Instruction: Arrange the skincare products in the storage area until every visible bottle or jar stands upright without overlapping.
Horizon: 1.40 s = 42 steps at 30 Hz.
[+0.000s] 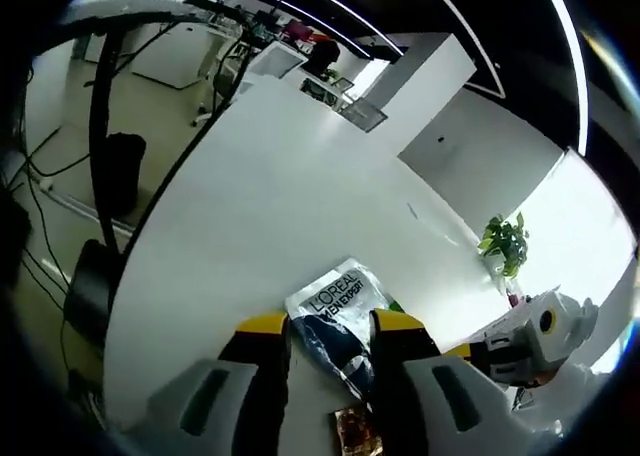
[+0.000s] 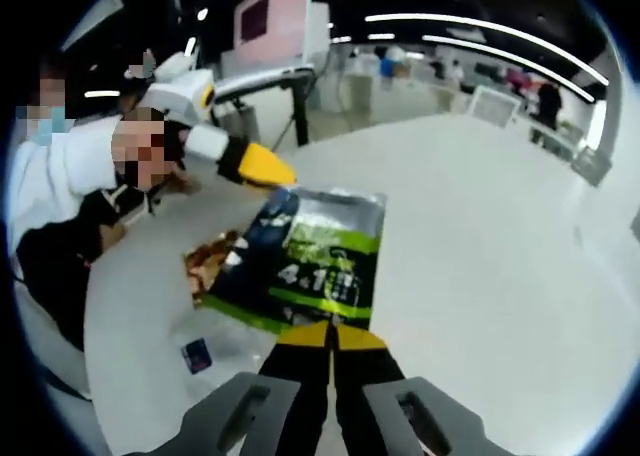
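The left tool (image 1: pixel 330 341) has its yellow-tipped jaws spread wide on either side of a L'Oreal Men Expert packet (image 1: pixel 335 311) that lies flat on the white surface (image 1: pixel 280 196). The right tool (image 2: pixel 331 339) has its jaws pressed together at the packet's near edge; whether they pinch it cannot be told. A small brown sachet (image 2: pixel 212 259) lies just beside the packet, and a small dark square (image 2: pixel 197 355) lies nearby.

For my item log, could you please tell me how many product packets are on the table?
1 flat L'Oreal packet lies on the white table, just ahead of the right claw, between the left claw's jaws. Others may be hidden.
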{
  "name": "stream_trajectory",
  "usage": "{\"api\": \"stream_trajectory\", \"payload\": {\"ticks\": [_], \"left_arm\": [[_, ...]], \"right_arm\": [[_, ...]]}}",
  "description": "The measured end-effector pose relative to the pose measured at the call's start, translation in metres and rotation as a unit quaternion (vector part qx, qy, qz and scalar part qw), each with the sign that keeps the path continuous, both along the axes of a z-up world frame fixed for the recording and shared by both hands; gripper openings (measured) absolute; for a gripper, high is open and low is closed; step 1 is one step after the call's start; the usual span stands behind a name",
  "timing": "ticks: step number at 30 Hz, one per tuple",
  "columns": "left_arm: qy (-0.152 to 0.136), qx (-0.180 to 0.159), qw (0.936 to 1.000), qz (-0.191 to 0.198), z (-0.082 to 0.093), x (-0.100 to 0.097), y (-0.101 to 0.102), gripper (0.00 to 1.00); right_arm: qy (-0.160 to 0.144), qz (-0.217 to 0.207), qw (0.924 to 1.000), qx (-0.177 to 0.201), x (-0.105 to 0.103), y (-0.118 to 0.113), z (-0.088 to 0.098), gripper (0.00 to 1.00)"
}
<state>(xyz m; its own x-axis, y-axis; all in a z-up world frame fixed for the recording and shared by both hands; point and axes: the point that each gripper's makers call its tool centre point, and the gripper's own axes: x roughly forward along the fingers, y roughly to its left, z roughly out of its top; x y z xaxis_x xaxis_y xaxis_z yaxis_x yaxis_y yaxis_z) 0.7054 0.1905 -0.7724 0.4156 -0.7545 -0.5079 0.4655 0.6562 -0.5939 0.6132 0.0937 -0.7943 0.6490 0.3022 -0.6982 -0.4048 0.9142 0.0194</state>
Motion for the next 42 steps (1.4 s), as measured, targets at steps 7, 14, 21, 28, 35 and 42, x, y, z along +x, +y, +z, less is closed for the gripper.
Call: {"api": "stream_trajectory", "payload": {"ticks": [7, 14, 21, 28, 35, 42], "left_arm": [[0.008, -0.019, 0.9998, 0.003, -0.004, 0.008, -0.006, 0.21], [0.019, -0.02, 0.9995, 0.013, -0.014, 0.017, -0.014, 0.14], [0.02, -0.027, 0.9992, 0.021, -0.012, 0.024, -0.014, 0.07], [-0.007, -0.055, 0.9981, 0.026, -0.001, 0.031, -0.016, 0.05], [-0.039, -0.056, 0.9976, 0.012, 0.006, 0.031, -0.013, 0.05], [-0.084, -0.069, 0.994, -0.012, 0.021, 0.034, -0.014, 0.04]], "right_arm": [[0.004, 0.02, 0.9995, -0.024, 0.001, 0.0, 0.001, 0.0], [0.014, 0.021, 0.9996, -0.01, 0.004, -0.004, -0.001, 0.0], [0.014, 0.019, 0.9997, -0.004, 0.004, -0.002, 0.0, 0.0], [0.012, 0.023, 0.9996, -0.009, 0.001, -0.001, 0.002, 0.0], [0.009, 0.005, 0.9998, -0.019, 0.001, -0.007, 0.002, 0.0], [0.008, -0.019, 0.9993, 0.031, 0.01, -0.009, 0.006, 0.11]]}}
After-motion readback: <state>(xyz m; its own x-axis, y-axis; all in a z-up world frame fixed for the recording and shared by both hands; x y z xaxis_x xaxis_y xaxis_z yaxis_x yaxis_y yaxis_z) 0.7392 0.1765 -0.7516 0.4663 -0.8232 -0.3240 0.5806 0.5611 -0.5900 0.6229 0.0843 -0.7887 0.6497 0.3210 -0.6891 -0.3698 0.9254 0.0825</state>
